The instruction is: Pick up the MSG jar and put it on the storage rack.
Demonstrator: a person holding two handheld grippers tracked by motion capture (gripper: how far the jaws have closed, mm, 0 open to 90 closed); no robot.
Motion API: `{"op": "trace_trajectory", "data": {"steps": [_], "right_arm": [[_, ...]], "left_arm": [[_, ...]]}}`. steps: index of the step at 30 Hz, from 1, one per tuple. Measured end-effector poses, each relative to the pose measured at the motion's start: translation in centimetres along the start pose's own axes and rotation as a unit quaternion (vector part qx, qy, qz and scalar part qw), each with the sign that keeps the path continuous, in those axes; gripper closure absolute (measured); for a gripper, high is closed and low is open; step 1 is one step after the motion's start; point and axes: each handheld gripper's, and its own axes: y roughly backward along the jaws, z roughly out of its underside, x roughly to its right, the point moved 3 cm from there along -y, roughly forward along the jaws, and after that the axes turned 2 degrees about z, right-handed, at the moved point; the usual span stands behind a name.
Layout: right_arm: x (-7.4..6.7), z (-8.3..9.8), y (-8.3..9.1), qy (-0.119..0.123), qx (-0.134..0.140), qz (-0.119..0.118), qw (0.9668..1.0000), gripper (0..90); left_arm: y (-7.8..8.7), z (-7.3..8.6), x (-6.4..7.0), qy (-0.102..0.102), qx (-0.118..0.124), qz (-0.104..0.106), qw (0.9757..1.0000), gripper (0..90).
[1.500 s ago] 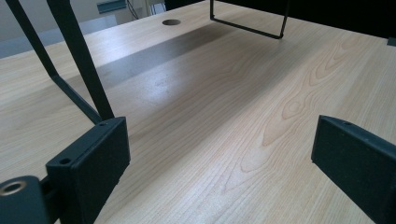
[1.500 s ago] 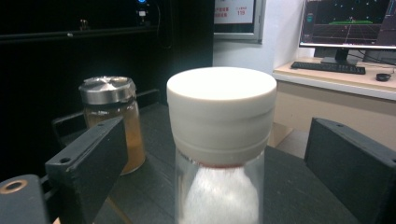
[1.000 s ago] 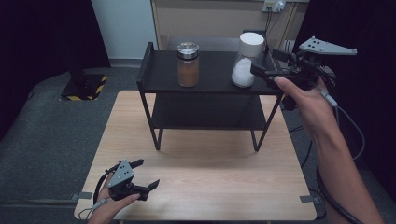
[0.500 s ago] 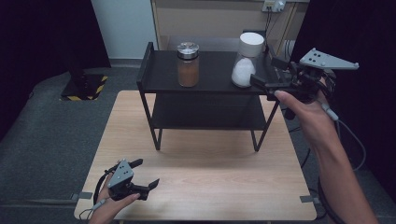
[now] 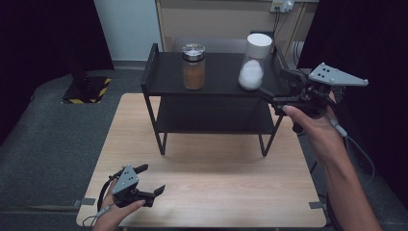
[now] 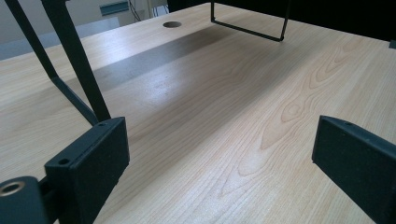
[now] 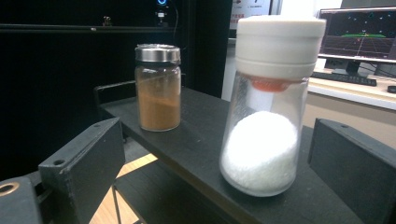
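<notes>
**Two jars on the shelf's top tier**

The shelf [image 5: 211, 98] stands at the far side of the bench [image 5: 207, 192]. On its top tier, the spice jar [image 5: 193, 66] sits left and the salt jar [image 5: 253, 61] right, well apart. The right gripper [image 5: 274, 92] hovers just right of the salt jar; the left gripper [image 5: 150, 180] rests at the bench's near left corner.

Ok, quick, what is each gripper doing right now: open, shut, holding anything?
Left gripper: open, empty, low over the light wooden table.
Right gripper: open, empty, jaws either side of the clear white-lidded jar of white grains, not touching.
</notes>
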Motion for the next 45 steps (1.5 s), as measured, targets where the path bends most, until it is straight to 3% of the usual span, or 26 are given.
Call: {"op": "trace_trajectory", "data": {"steps": [19,35,45], "right_arm": [[-1.2,3.1,1.4,-0.007,0.005,0.005,1.0000,4.6],[-1.5,7.9,3.1,-0.021,-0.007,0.014,0.9997,5.0],[-1.9,12.0,3.7,-0.023,-0.019,0.024,0.9993,4.9]], "left_arm": [[-0.3,0.1,0.2,0.001,0.006,0.001,1.0000,2.5],[-0.6,0.3,0.5,0.002,0.004,-0.001,1.0000,2.3],[-0.6,0.5,0.6,0.002,0.003,-0.009,0.9999,2.3]]}}
